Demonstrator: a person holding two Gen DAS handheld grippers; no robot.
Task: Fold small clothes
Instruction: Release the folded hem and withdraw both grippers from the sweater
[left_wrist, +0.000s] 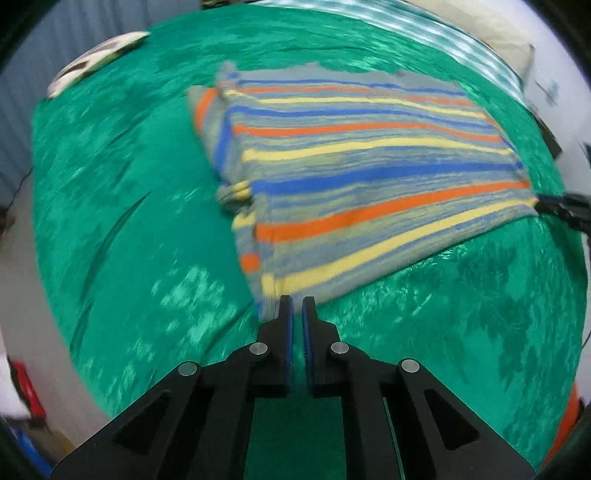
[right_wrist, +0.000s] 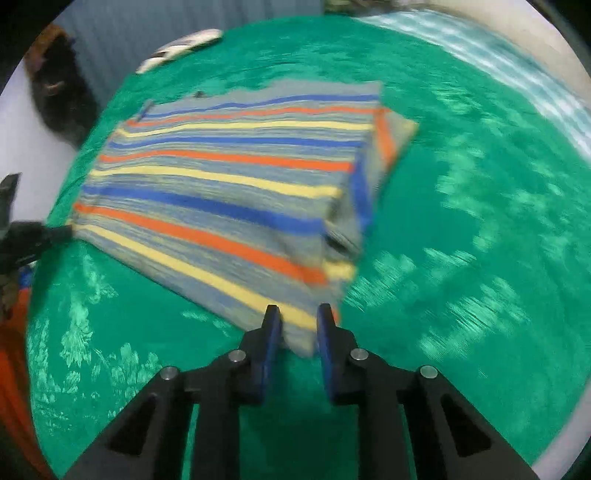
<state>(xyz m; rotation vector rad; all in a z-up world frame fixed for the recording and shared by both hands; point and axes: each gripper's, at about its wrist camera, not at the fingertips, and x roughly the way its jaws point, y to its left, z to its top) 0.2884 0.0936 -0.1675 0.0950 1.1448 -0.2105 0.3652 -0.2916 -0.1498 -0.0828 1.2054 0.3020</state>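
L gripper (left_wrist: 297, 304) nearly shut at striped shirt (left_wrist: 354, 173) corner; grip unclear. R gripper (right_wrist: 298, 314) open round its hem, on green cloth (right_wrist: 461, 258).

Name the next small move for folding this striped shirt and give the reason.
Probably close the right gripper on the near corner of the striped shirt, since its fingers straddle that edge with a gap. The left gripper looks nearly shut at the opposite near corner, though blur hides whether it holds cloth.
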